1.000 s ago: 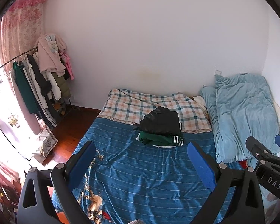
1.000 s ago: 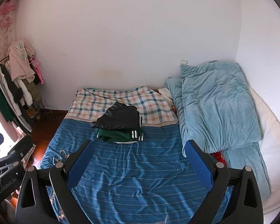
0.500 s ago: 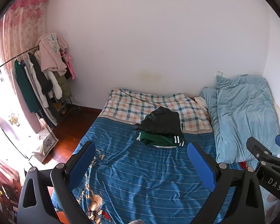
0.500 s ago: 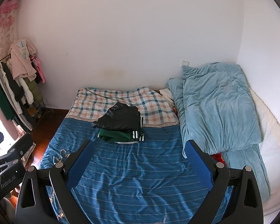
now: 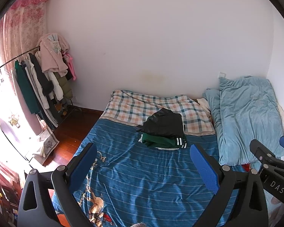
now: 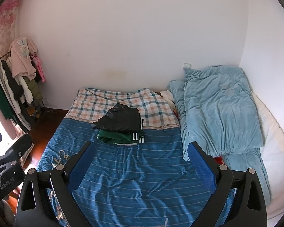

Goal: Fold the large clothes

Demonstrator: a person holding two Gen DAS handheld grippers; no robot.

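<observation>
Clothes [image 5: 163,132] lie folded in a stack mid-bed [image 5: 142,179], well ahead of left gripper [image 5: 143,167] and right gripper [image 6: 142,165], jaws open and empty; a careless grab could topple the stack.

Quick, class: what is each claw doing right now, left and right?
Left claw: open, holding nothing, above the blue bedspread.
Right claw: open, holding nothing, above the same bedspread.
</observation>
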